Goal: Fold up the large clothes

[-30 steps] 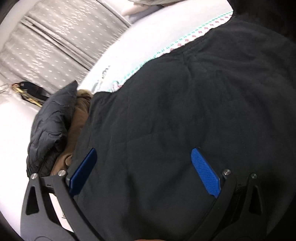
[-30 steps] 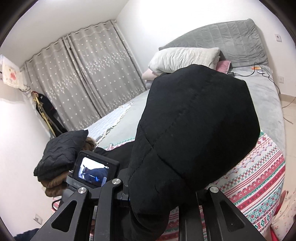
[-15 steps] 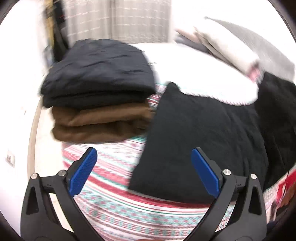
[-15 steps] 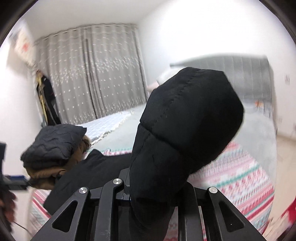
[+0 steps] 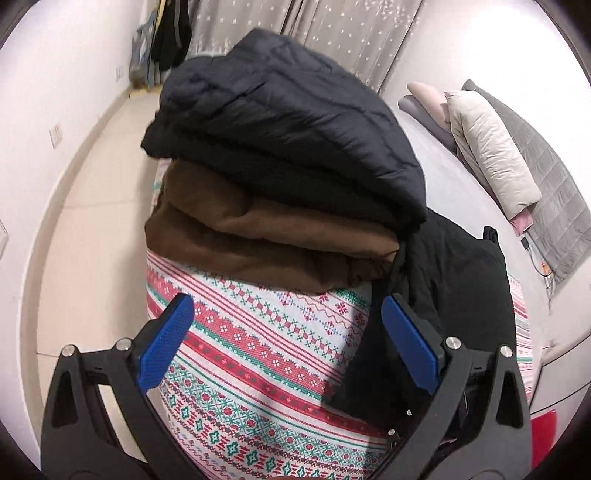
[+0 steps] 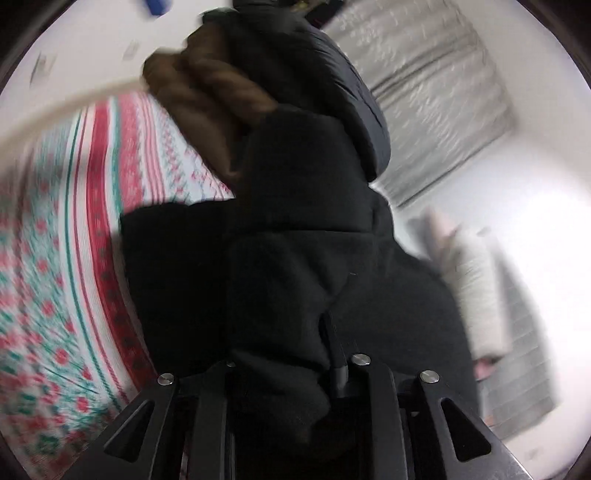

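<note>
The black garment bunches thick over your right gripper, its cloth packed between the two black arms and burying the fingertips, so the jaws are clamped on a fold of it; a dark drawstring runs down the cloth to the gripper's frame. From there the garment spreads forward across the patterned bedspread until it touches the folded stack, though the right wrist view is smeared with blur. In the left wrist view the same black garment lies on the bed to the right of your left gripper, its near edge passing just behind the right blue pad; whether cloth and pad touch cannot be told. Your left gripper's fingers stand spread wide with nothing between them, only the red, green and white bedspread showing in the gap. Beyond the fingertips a folded brown garment rests on the bedspread with a folded dark quilted jacket stacked on top, the pile's right end touching the black garment. Further right lie a cream pillow and a grey quilted headboard; grey dotted curtains hang behind the stack, with pale floor tiles to the left.
</note>
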`<action>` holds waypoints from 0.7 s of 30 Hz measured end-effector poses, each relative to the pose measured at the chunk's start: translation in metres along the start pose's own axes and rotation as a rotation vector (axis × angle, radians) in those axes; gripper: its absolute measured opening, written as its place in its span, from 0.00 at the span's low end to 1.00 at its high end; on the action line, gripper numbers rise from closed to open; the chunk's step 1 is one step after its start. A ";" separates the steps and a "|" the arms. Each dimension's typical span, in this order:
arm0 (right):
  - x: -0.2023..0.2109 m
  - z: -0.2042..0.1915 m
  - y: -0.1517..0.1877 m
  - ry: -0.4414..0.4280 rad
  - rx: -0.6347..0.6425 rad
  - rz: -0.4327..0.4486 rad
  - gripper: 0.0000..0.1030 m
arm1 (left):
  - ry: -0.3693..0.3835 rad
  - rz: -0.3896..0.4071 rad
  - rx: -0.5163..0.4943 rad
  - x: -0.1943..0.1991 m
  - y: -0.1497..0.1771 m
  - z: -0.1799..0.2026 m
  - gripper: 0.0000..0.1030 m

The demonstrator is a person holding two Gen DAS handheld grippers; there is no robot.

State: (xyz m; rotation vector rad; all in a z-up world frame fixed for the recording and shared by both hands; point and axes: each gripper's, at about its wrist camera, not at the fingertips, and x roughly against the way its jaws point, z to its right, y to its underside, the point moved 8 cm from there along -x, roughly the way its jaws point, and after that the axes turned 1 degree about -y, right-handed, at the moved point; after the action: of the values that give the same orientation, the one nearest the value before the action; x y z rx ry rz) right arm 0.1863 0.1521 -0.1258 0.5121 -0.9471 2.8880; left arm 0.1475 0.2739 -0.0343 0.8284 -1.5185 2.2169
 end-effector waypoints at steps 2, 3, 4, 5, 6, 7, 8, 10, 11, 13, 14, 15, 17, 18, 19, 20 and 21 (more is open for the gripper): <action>0.002 0.006 0.002 -0.034 -0.039 -0.002 0.28 | 0.009 0.004 -0.009 -0.002 -0.002 0.002 0.99; 0.004 0.011 0.003 -0.061 -0.051 -0.008 0.30 | 0.010 0.007 -0.016 -0.002 -0.002 0.004 0.99; 0.009 0.016 0.004 -0.106 -0.059 -0.026 0.37 | 0.016 0.009 -0.023 -0.002 -0.002 0.008 0.99; 0.015 0.019 0.004 -0.142 -0.065 -0.034 0.44 | 0.026 0.006 -0.029 -0.002 -0.001 0.012 0.99; 0.026 0.023 0.004 -0.202 -0.086 -0.030 0.48 | 0.044 0.000 -0.040 -0.003 0.000 0.019 0.99; 0.045 0.030 0.004 -0.300 -0.132 -0.007 0.59 | 0.061 -0.003 -0.049 -0.003 0.002 0.025 0.99; 0.059 0.034 0.002 -0.373 -0.171 0.013 0.70 | 0.080 0.000 -0.065 -0.001 0.003 0.035 0.99; 0.089 0.052 0.006 -0.501 -0.248 0.062 0.74 | 0.092 0.014 -0.100 0.002 0.006 0.051 0.99; 0.100 0.064 0.010 -0.528 -0.275 0.082 0.74 | 0.094 0.027 -0.119 0.002 0.008 0.060 0.99; 0.113 0.094 0.017 -0.526 -0.345 0.124 0.74 | 0.101 0.035 -0.148 0.001 0.012 0.076 0.99; 0.113 0.112 0.024 -0.523 -0.403 0.138 0.74 | 0.106 0.033 -0.169 -0.001 0.015 0.085 0.99; 0.108 0.127 0.030 -0.527 -0.463 0.139 0.74 | 0.105 0.033 -0.198 -0.005 0.019 0.096 0.99; 0.092 0.148 0.050 -0.555 -0.602 0.095 0.62 | 0.086 0.041 -0.264 -0.010 0.024 0.114 0.99; 0.084 0.151 0.057 -0.572 -0.664 0.060 0.53 | 0.070 0.049 -0.303 -0.013 0.026 0.124 0.99; 0.072 0.158 0.069 -0.587 -0.715 0.021 0.38 | 0.054 0.057 -0.345 -0.017 0.028 0.133 0.99; 0.061 0.158 0.076 -0.599 -0.750 -0.006 0.34 | 0.035 0.060 -0.373 -0.020 0.030 0.138 0.99; 0.055 0.156 0.080 -0.610 -0.762 -0.005 0.34 | -0.003 0.052 -0.402 -0.027 0.033 0.141 0.97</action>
State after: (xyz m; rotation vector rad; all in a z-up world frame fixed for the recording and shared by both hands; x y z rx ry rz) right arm 0.1672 -0.0070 -0.0350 1.2913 -1.9564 2.0936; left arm 0.1887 0.1328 -0.0383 0.6702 -1.9169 1.8444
